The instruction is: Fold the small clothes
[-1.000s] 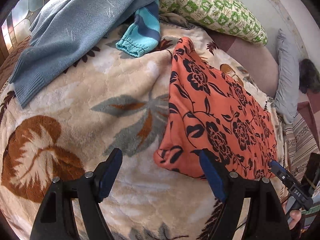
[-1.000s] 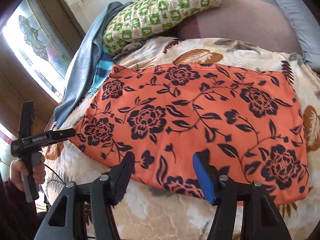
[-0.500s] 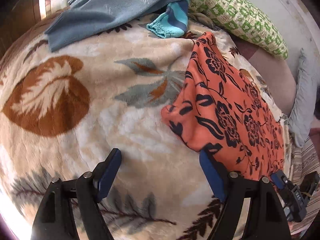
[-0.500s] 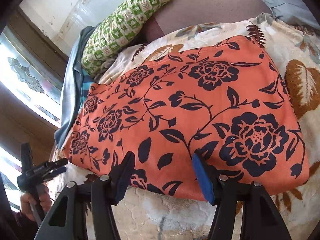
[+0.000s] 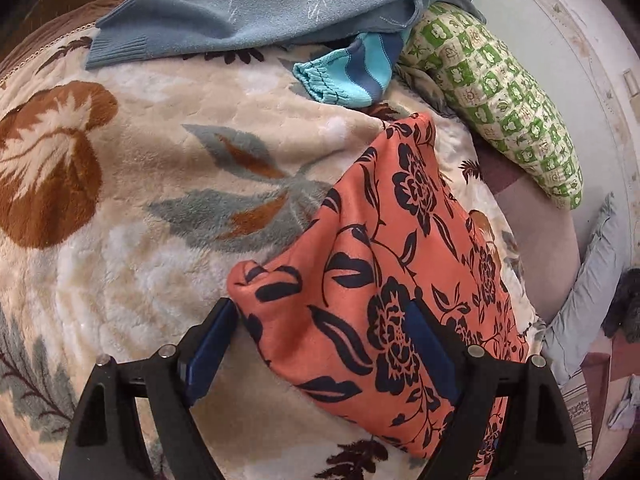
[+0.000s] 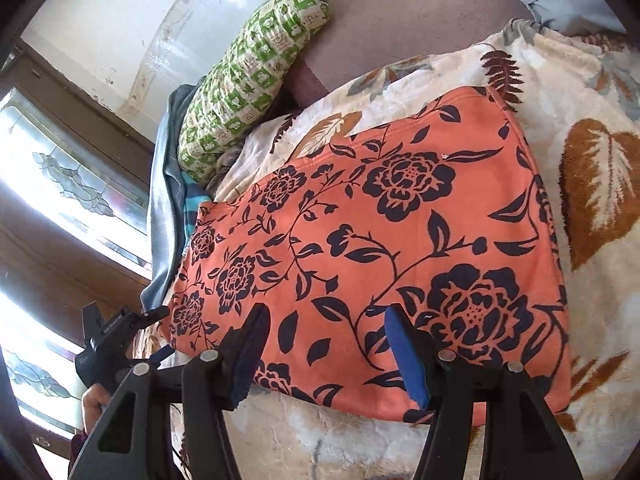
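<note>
Left wrist view: one orange cloth (image 5: 384,280) with dark blue flowers and leaves lies flat on the fuzzy blanket (image 5: 132,184); it looks folded, with a soft rounded corner close to the camera; the left gripper (image 5: 320,344) has its two blue-padded fingers (image 5: 208,348) spread wide, one on each side of that corner, and the pads do not squeeze it; past the orange cloth lie one grey-blue knit sweater (image 5: 260,8) with a ribbed cuff, and one striped blue sleeve (image 5: 348,76) poking out from under it; beside them sits one puffy green and white pillow (image 5: 500,96).

Right wrist view: the same orange cloth (image 6: 384,248) looks like a smooth, neat rectangle on the blanket (image 6: 600,184), which is cream with brown leaf shapes; the right gripper (image 6: 328,348) has its fingers (image 6: 404,356) spread apart over the near edge of the orange cloth, not pinching it; the left gripper (image 6: 120,324) shows at the cloth's far-left corner, with a hand (image 6: 94,400) holding it; the green pillow (image 6: 256,80) lies beyond the orange cloth, against a white wall (image 6: 120,12).
</note>
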Demonstrator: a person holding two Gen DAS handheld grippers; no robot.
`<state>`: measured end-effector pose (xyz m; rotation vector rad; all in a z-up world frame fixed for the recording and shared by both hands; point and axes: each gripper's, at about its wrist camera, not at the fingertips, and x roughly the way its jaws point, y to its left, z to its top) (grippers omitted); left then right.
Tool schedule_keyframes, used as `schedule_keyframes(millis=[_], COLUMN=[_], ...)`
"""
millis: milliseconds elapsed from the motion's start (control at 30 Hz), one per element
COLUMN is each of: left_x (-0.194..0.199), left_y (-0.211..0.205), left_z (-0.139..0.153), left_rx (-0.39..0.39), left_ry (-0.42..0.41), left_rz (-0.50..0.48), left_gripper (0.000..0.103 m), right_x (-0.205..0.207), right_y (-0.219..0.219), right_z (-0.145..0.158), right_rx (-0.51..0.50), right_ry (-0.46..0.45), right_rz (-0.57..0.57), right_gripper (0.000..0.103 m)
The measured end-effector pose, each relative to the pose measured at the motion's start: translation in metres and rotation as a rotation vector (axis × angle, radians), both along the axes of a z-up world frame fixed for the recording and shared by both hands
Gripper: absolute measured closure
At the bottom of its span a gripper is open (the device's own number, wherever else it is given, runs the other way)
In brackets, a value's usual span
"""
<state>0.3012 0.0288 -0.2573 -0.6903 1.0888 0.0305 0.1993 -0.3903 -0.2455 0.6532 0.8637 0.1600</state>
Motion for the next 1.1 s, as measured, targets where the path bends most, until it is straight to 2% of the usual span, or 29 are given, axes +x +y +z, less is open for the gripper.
schedule_keyframes(millis=[33,133,167,233,267,333,433,600,667,700,800,900,967,1033,1100], left_x=[0.0,0.001,-0.001,-0.005,-0.005,-0.007,-0.01,-0.013,-0.016,-0.019,-0.032,-0.053,-0.069,-0.08,-0.085], left_y=[-0.001,-0.008,-0.006,0.002,0.003,-0.001,-0.021,-0.082,-0.117,-0.138,-0.202,-0.272,-0.318,-0.354,-0.379], left_z=[0.0,-0.001,-0.002,0.0,0.002,0.013,0.044,0.101,0.121,0.13,0.146,0.148,0.139,0.118,0.084], left_rx=[0.016,0.091,0.089,0.053,0.048,0.078,0.124,0.157,0.165,0.172,0.175,0.161,0.152,0.145,0.146], left_ry=[-0.001,-0.013,-0.022,-0.035,-0.047,-0.073,-0.163,-0.287,-0.329,-0.348,-0.388,-0.408,-0.407,-0.379,-0.303], left_rz=[0.001,0.002,0.012,0.042,0.046,0.026,-0.037,-0.187,-0.267,-0.311,-0.447,-0.603,-0.71,-0.796,-0.853], left_gripper=[0.037,0.058,0.062,0.077,0.079,0.083,0.084,0.086,0.088,0.091,0.092,0.093,0.093,0.093,0.092], right_x=[0.0,0.001,0.002,0.004,0.005,0.007,0.007,0.002,-0.001,-0.002,-0.005,-0.016,-0.028,-0.041,-0.051], right_y=[-0.005,-0.02,-0.023,-0.025,-0.024,-0.025,-0.033,-0.053,-0.06,-0.064,-0.078,-0.104,-0.128,-0.152,-0.173], right_z=[-0.003,-0.013,-0.014,-0.014,-0.014,-0.015,-0.02,-0.021,-0.02,-0.02,-0.021,-0.022,-0.026,-0.033,-0.042], right_rx=[0.012,0.07,0.089,0.092,0.085,0.075,0.08,0.13,0.192,0.248,0.402,0.467,0.509,0.572,0.634], right_ry=[0.006,0.021,0.021,0.009,0.005,0.004,0.017,0.008,-0.017,-0.033,-0.076,-0.107,-0.119,-0.133,-0.129], right_rz=[-0.014,-0.048,-0.054,-0.054,-0.054,-0.058,-0.091,-0.133,-0.13,-0.124,-0.131,-0.215,-0.304,-0.378,-0.424], right_gripper=[0.039,0.039,0.039,0.042,0.042,0.044,0.049,0.053,0.053,0.053,0.053,0.053,0.053,0.053,0.053])
